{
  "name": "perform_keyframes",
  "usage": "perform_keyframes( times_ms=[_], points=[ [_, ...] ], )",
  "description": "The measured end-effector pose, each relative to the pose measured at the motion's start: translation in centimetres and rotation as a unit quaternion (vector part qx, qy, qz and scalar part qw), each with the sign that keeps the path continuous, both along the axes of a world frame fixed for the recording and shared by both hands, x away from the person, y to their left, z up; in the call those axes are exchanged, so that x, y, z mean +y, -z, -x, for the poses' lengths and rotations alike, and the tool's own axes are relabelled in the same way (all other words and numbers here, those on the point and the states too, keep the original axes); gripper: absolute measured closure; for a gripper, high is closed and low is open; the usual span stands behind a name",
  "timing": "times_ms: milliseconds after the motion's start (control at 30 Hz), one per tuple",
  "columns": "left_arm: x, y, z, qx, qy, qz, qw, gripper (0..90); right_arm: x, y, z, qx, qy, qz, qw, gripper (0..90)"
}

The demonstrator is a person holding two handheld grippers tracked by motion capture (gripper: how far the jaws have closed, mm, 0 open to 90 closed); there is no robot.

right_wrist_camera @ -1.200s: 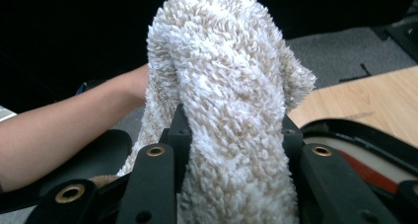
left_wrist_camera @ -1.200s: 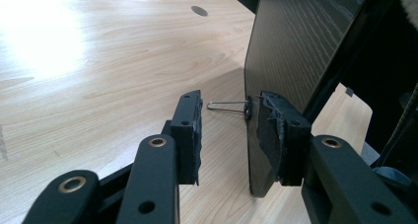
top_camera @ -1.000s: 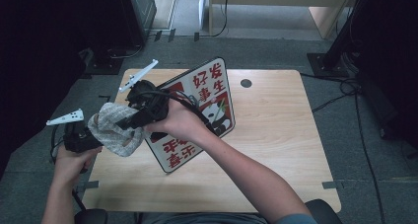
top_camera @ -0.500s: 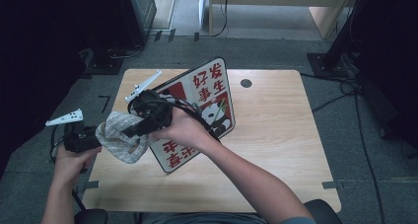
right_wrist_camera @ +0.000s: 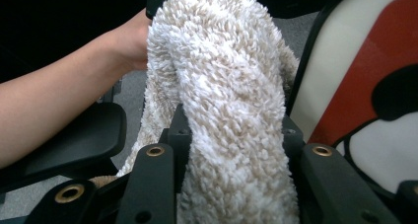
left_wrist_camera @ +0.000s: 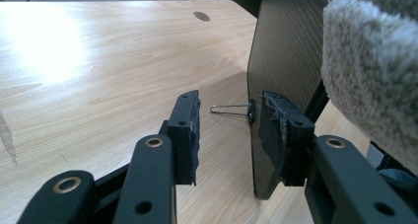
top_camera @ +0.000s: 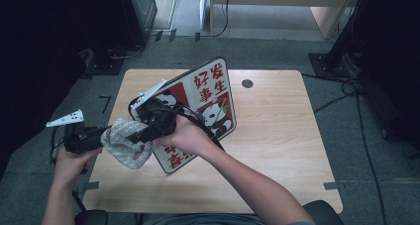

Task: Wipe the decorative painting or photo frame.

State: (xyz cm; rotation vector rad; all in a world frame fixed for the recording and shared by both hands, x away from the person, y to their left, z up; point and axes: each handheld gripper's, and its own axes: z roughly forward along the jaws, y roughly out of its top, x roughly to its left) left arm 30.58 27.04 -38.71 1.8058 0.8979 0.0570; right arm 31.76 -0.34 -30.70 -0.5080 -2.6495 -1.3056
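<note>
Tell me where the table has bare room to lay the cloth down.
The widest bare wood on the table lies right of the panda board, out to the right edge, broken by a round hole near the far edge. The near strip is mostly crossed by the right forearm. The left side is crowded: both grippers, left and right, meet at the cloth.

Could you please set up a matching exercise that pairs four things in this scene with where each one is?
Things:
1. fluffy cloth
2. panda board
3. wire leg
4. round hole

Places:
A. propped on its edge on the table
B. in the table top near its far edge
C. clamped between the jaws of the right tool
D. sticking out from the board's dark back

Pairs: 1-C, 2-A, 3-D, 4-B
</note>
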Motion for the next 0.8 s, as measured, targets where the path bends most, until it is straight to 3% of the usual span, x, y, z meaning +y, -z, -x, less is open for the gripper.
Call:
perform_keyframes(
  times_ms=[333,500,800],
  points=[
    [0.0,-0.1,0.1,0.000,0.004,0.007,1.0000,59.7,-0.5,1.1,0.3,0.001,0.003,-0.011,0.9999,63.7],
    [-0.2,-0.1,0.0,0.000,0.008,0.002,1.0000,59.7,-0.5,1.7,0.4,0.005,0.003,0.005,1.0000,63.9],
    [-0.3,-0.1,0.1,0.000,0.009,0.004,1.0000,59.6,-0.6,3.0,0.8,0.011,0.008,0.007,0.9999,63.9]
  ],
)
